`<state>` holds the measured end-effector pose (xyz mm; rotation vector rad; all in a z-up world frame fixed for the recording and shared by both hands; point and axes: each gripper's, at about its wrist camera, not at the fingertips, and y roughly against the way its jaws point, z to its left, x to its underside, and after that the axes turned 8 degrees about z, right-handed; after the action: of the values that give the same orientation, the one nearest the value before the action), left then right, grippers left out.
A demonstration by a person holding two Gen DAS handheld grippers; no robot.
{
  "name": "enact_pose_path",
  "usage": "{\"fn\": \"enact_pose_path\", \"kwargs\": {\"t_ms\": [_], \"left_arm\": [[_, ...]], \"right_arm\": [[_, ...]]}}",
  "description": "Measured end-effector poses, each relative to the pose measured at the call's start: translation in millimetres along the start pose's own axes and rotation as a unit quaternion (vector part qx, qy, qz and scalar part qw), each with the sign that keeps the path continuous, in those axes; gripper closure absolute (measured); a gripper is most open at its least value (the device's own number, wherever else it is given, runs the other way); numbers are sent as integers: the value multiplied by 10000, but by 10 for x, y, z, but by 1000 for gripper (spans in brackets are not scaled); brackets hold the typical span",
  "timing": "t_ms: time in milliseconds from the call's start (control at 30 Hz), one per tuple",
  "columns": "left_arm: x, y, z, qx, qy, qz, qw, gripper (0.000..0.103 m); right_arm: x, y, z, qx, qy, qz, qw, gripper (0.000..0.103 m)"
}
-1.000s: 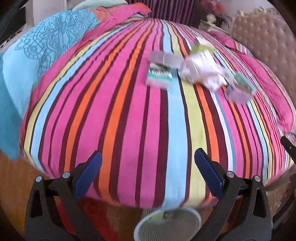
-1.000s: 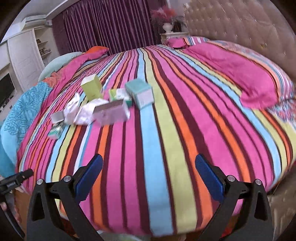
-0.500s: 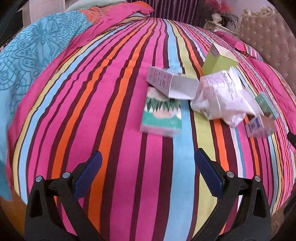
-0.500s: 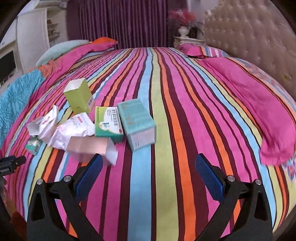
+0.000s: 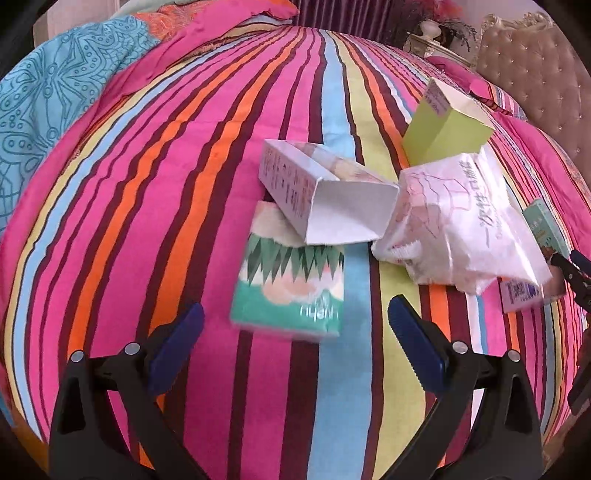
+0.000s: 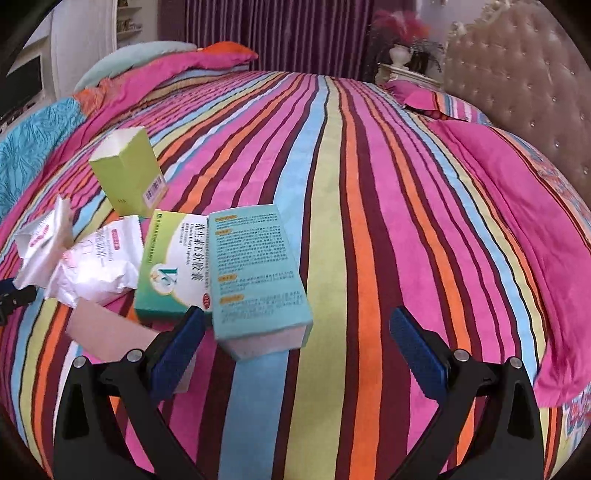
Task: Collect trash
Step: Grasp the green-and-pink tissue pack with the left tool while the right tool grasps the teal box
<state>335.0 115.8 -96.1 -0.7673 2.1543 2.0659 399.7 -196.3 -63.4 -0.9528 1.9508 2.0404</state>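
Trash lay clustered on a bed covered by a striped bedspread (image 5: 155,229) of soft, faintly ribbed cloth in pink, orange, maroon, blue and yellow-green bands. In the left wrist view, a flat green-and-white packet (image 5: 290,288) with a leaf print lay nearest the left tool (image 5: 295,343), whose blue-padded fingers stood wide apart and held nothing. An open-ended white carton (image 5: 325,195) rested partly on top of that packet, its hollow rectangular mouth facing the camera. Just beside it sat a crumpled white plastic bag (image 5: 461,229) (glossy, creased, printed in pink), and behind the bag a tall yellow-green box (image 5: 447,125) stood tilted.

In the right wrist view, the right tool (image 6: 297,349) was likewise spread wide and empty. A teal cardboard box (image 6: 255,273) densely printed with text lay just ahead, its near end between the fingers, touching a green-and-white medicine box (image 6: 173,258) on its left. A pale pink carton (image 6: 107,328) lay at lower left, partly behind the tool's left finger.

Room: a tufted beige headboard (image 6: 517,85) at right, purple curtains (image 6: 280,33) behind, a pink pillow (image 6: 517,206), a turquoise patterned blanket (image 5: 55,96), and a vase of flowers (image 6: 402,44) on a nightstand.
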Motion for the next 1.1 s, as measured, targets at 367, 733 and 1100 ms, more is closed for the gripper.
{"fn": "enact_pose_path", "kwargs": {"t_ms": [367,733,1100], "left_arm": [[-165,-181,-6,-257,51,-56,9996,18],[-8,-24,98,-338,26,-201,9992,53],[578,330,-14,116,-97,-240,9996,54]], "right_arm": [[-186,-284,-70,-161,-391,348,9985,18],[83,-64,42,-342,-687,400,9963,54],[585,386,-139,-836,-1580,310,9834,54]]}}
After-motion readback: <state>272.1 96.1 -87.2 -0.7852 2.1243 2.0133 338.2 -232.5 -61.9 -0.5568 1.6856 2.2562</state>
